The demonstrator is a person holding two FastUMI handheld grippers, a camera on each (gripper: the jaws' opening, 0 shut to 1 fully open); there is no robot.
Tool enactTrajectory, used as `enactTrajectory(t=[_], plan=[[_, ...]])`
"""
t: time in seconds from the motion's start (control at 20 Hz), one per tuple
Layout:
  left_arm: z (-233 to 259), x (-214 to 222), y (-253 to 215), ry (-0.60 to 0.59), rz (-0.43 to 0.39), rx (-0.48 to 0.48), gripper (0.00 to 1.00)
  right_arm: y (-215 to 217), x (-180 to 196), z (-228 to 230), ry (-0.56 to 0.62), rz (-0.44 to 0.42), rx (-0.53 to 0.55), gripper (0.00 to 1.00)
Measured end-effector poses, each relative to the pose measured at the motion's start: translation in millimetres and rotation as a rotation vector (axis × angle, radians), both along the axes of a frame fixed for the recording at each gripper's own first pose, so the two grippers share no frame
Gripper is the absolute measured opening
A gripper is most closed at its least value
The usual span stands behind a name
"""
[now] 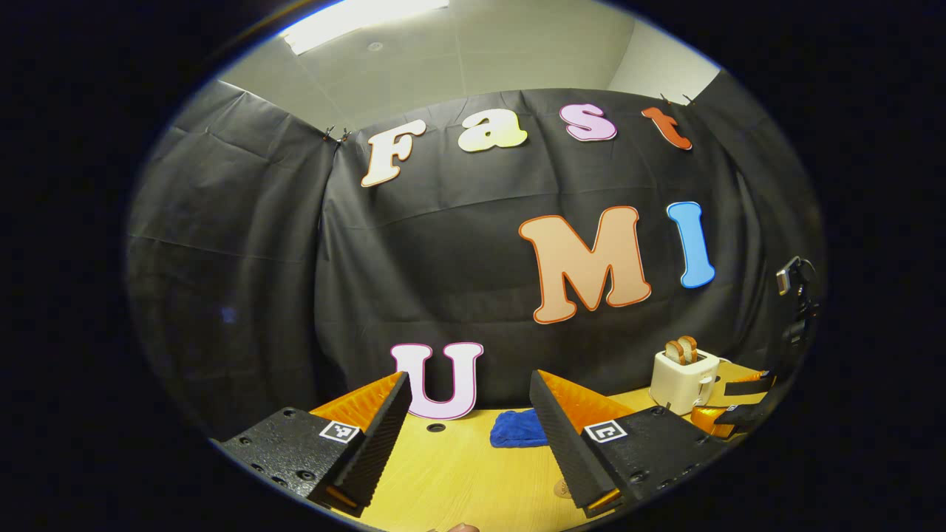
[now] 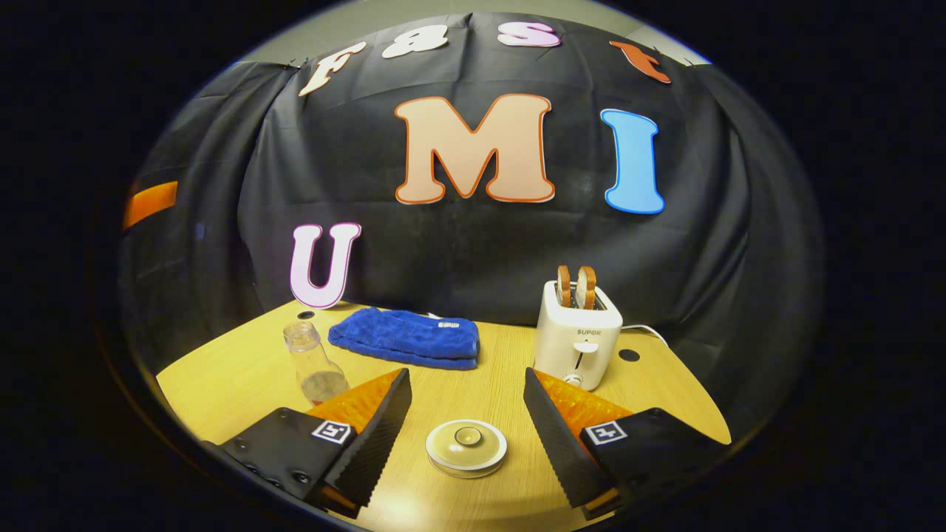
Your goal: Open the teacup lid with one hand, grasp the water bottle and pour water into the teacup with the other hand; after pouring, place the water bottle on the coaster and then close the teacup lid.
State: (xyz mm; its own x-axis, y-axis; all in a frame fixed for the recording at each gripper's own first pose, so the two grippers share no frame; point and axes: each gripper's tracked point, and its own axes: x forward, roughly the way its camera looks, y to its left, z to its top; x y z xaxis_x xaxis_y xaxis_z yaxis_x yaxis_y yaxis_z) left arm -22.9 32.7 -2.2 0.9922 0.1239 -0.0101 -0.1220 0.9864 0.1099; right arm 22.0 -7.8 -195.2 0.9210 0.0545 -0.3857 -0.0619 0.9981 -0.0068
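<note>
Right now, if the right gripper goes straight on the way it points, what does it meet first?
Most likely the round cream teacup lid, lying on the wooden table between the open right gripper fingers. Depth is unclear; pointed higher, it could pass over it.

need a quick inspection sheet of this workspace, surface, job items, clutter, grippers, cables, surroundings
surface: wooden table, with round holes in the top.
job's things: teacup lid on, lying between the right fingers; water bottle upright, uncapped, left of it; coaster nothing seen.
clutter: blue towel folded at the back; toaster with two bread slices.
grippers: left hand-held gripper open, empty, above the table; right hand-held gripper open, empty.
cables: white cord behind the toaster.
surroundings: black cloth wall; ceiling light.
</note>
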Motion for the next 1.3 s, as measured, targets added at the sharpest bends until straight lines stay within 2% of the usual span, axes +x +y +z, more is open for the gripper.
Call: enactTrajectory(t=[0.15,0.2,0.45,0.6,0.8,0.9,1.05,1.1,1.2,1.25,1.3], plan=[[-0.8,-3.6,5.8,0.005,0.016,0.004,0.94,1.1,1.9,-21.2,0.047,-0.001,-0.003,0.98],[-0.9,-4.3,7.2,0.005,0.02,0.003,0.94,0.3,3.1,-30.2,0.065,-0.007,-0.002,0.94],[-3.1,-7.8,13.6,0.013,0.041,0.009,0.94,-0.9,6.3,-58.4,0.134,-0.007,-0.025,1.0],[-2.9,-8.9,13.9,0.015,0.044,0.011,0.94,-2.0,4.8,-71.4,0.161,0.002,-0.04,1.0],[-4.7,-8.8,13.9,0.022,0.047,0.012,0.94,-1.2,4.4,-91.7,0.215,0.009,-0.041,0.93],[-5.0,-9.1,13.7,0.024,0.048,0.013,0.94,-0.5,4.4,-99.2,0.234,0.013,-0.043,0.84],[-7.1,-9.0,14.2,0.03,0.049,0.013,0.94,3.1,4.1,-105.3,0.257,0.023,-0.035,0.85],[-7.7,-9.0,14.9,0.032,0.05,0.011,0.93,2.8,4.4,-107.5,0.259,0.019,-0.035,0.82],[-7.8,-7.7,15.5,0.036,0.05,0.011,0.94,4.6,2.0,-113.2,0.278,0.022,-0.034,0.65],[-8.5,-7.4,15.5,0.037,0.05,0.013,0.94,3.6,1.8,-113.2,0.279,0.024,-0.042,0.65],[-8.0,-7.0,15.1,0.037,0.049,0.014,0.94,4.0,5.1,-115.9,0.274,0.024,-0.044,0.6]])
